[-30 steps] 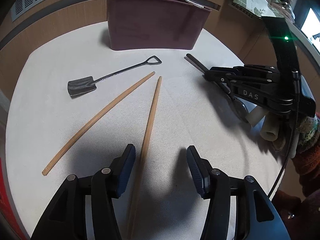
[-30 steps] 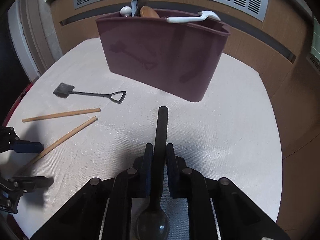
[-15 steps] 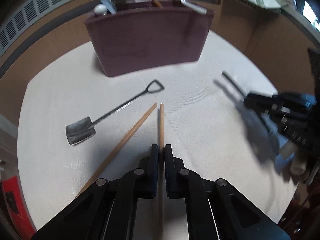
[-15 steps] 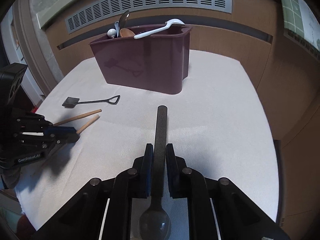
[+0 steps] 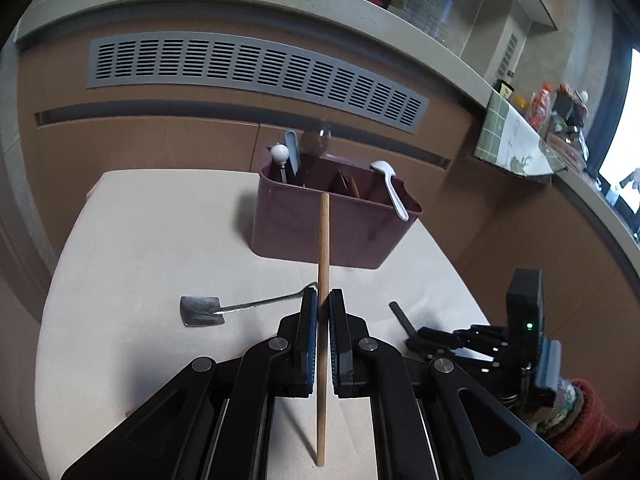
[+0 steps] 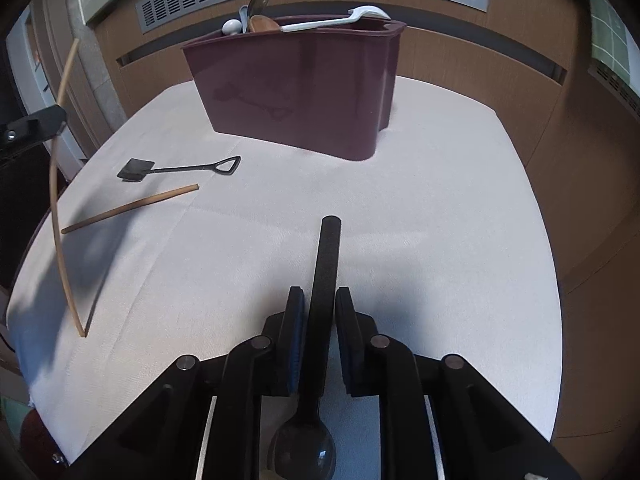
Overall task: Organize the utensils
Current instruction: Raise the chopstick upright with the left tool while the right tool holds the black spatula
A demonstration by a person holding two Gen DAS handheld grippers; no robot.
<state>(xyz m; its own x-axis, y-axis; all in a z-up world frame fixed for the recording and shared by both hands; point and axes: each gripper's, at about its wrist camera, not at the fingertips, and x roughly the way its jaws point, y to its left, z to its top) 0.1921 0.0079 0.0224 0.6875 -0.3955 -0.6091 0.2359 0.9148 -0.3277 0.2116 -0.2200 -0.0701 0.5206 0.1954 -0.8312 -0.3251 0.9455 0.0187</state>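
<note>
My left gripper [image 5: 323,300] is shut on a wooden chopstick [image 5: 323,240] and holds it lifted off the table, tip toward the maroon utensil caddy [image 5: 332,228]. The same chopstick [image 6: 58,184] shows raised at the left of the right wrist view. My right gripper [image 6: 319,300] is shut on a black spoon [image 6: 326,276], handle forward, bowl back under the fingers. A second chopstick [image 6: 132,207] and a small shovel-shaped spoon [image 6: 180,168] lie on the white tablecloth [image 6: 400,240]. The caddy [image 6: 300,92] holds several spoons.
The round table ends close to a brown panelled wall with a grey vent [image 5: 256,76]. A counter with a green tiled cloth and bottles [image 5: 532,132] stands at the right. The right gripper [image 5: 480,340] shows low right in the left wrist view.
My left gripper closed on one chopstick and lifted it off the table, tilting up toward the caddy. My right gripper kept its hold on the black spoon and moved little.
</note>
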